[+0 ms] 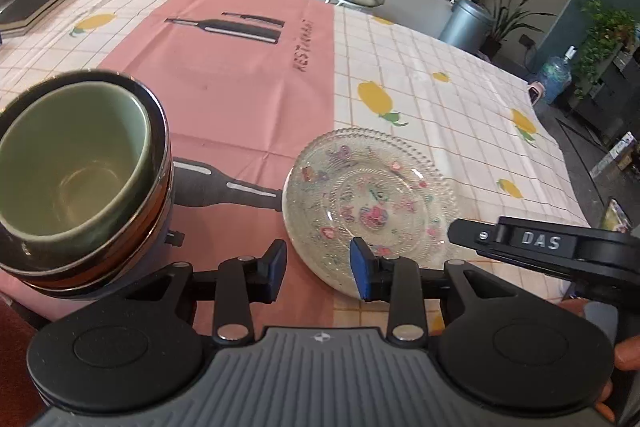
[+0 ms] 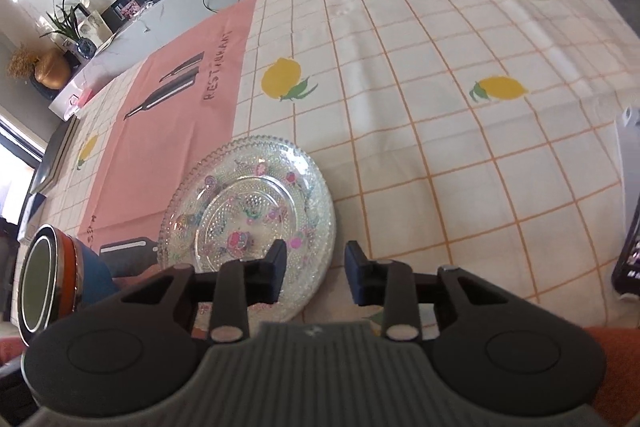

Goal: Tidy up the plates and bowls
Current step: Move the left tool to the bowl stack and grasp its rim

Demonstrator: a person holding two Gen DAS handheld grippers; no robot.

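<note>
while we look along the left gripper (image 1: 318, 267), its fingers stand spread and hold nothing, hanging above the near edge of the table (image 1: 440, 99). the stacked bowls (image 1: 76, 171), green one innermost, sit to their left by the near-left corner; the glass plates (image 1: 372, 195) lie just ahead to the right. the right gripper (image 1: 540, 247) reaches in over the plates' right rim, so we judge the two tools could knock together.

from the right wrist, the right gripper (image 2: 316, 275) also has its fingers spread and empty, the left finger over the plates (image 2: 248, 215). being glass and close to the near edge, they could slide off under a glancing nudge. the bowls (image 2: 52, 275) could topple likewise.
</note>
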